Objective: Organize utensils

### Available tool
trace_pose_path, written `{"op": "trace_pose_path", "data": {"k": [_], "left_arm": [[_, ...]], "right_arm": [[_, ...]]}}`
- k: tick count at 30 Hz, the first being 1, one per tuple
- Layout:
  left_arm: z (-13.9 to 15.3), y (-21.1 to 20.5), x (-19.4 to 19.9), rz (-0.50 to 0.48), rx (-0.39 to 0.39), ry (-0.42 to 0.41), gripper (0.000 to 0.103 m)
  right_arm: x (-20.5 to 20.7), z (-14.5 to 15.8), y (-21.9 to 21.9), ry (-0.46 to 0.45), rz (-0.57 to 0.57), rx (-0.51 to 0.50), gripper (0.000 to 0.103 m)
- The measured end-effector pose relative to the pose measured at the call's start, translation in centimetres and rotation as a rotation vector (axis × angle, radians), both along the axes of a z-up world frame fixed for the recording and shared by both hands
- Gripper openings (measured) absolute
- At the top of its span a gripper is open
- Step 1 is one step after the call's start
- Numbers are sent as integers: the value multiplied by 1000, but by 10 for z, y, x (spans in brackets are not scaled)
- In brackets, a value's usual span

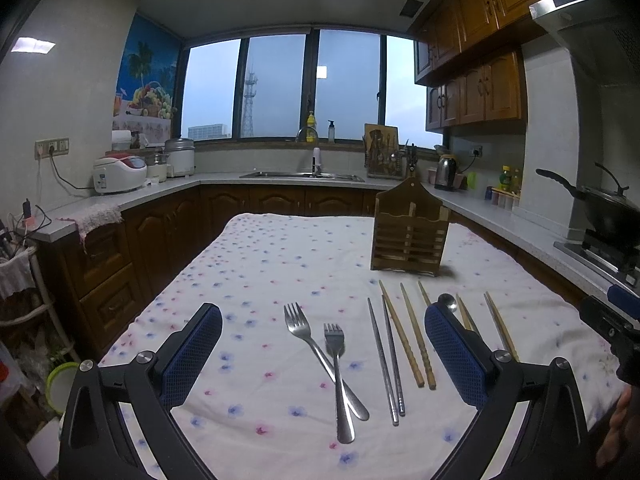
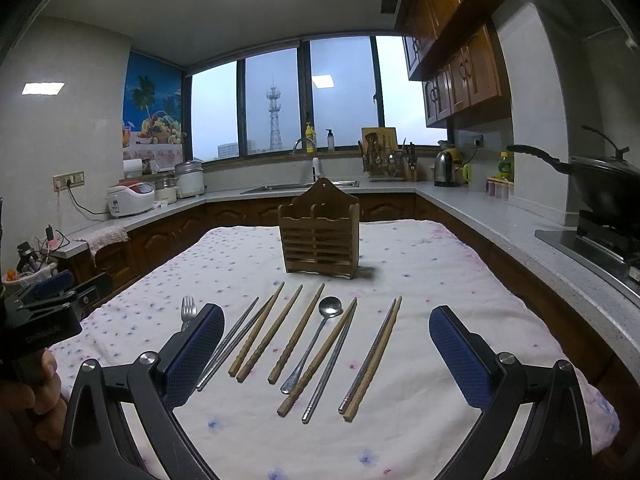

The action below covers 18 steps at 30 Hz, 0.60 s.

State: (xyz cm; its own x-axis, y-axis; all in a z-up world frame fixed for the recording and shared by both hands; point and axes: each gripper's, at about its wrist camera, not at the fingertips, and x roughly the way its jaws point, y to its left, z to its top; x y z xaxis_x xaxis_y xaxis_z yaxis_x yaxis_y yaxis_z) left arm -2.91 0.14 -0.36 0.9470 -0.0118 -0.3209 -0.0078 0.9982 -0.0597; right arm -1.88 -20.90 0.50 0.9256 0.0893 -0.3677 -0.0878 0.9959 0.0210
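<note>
The left gripper (image 1: 323, 346) has a matte black frame with triangular cut-outs, round silver screws at its joints, and blue fingers (image 1: 454, 350) with a fine mesh texture. The right gripper (image 2: 327, 350) looks the same. Bare skin of a hand (image 2: 30, 394) shows behind a black handle.

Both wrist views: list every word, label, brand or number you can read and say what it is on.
No text reads clearly in either view.
Left gripper body: a faint line of print, too blurred to read.
Rice cooker: a small front label, too small to read.
Yellow bottle by the stove: label illegible.
Fruit poster: no legible words.
</note>
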Motion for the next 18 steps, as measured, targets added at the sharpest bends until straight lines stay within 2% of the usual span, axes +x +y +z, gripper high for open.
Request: {"op": "trace_pose_path", "data": {"k": [8,12,15,18], "left_arm": [[-3,3,12,-23,-30,38,102],[-2,6,20,-29,-51,66,102],[1,7,29,-43,-59,96,102],[5,7,42,-59,-67,136,102]], "right_arm": [[7,0,0,21,3,23,103],[13,-4,-9,56,6,23,103],[20,-5,-14,123,-10,51,103],[26,-4,-18,127,-25,66,103]]}}
